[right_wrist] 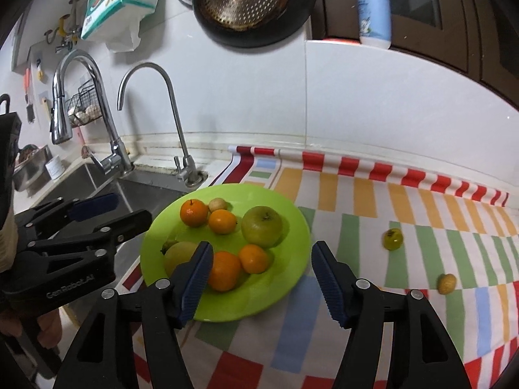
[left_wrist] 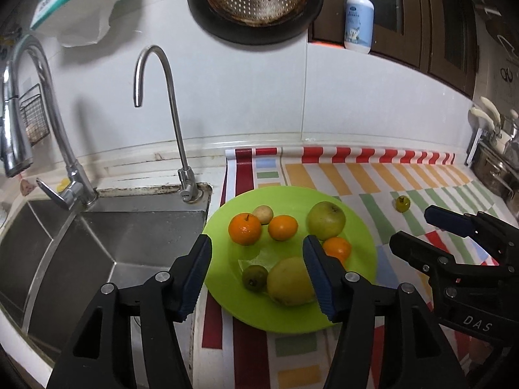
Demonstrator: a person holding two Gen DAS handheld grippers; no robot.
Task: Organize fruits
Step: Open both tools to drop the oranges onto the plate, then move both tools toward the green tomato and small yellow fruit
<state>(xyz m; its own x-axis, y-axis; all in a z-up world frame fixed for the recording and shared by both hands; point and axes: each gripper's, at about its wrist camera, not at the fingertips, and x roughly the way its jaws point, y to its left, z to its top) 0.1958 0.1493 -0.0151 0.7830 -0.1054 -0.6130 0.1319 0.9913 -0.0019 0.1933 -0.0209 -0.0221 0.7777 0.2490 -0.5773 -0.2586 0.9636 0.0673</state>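
A lime-green plate [left_wrist: 356,233] [right_wrist: 285,259] sits on the striped mat beside the sink. It holds several oranges [right_wrist: 223,270], a green apple [left_wrist: 326,220] [right_wrist: 262,227], a large yellow-green fruit [left_wrist: 288,282], a small green fruit [left_wrist: 254,277] and a small pale one [left_wrist: 262,214]. On the mat to the right lie a small green fruit [left_wrist: 402,203] [right_wrist: 393,239] and a small yellow fruit [right_wrist: 446,283]. My left gripper [left_wrist: 258,275] [right_wrist: 133,209] hangs open over the plate's near left side, holding nothing. My right gripper [right_wrist: 261,278] [left_wrist: 410,225] hangs open over the plate's near right edge, also holding nothing.
A steel sink [left_wrist: 129,236] with two faucets [left_wrist: 155,97] lies left of the plate. The striped mat [left_wrist: 421,175] covers the counter to the right. Steel pots [left_wrist: 496,168] stand at the far right. A pan [left_wrist: 256,0] and a soap bottle [left_wrist: 358,16] are up on the wall.
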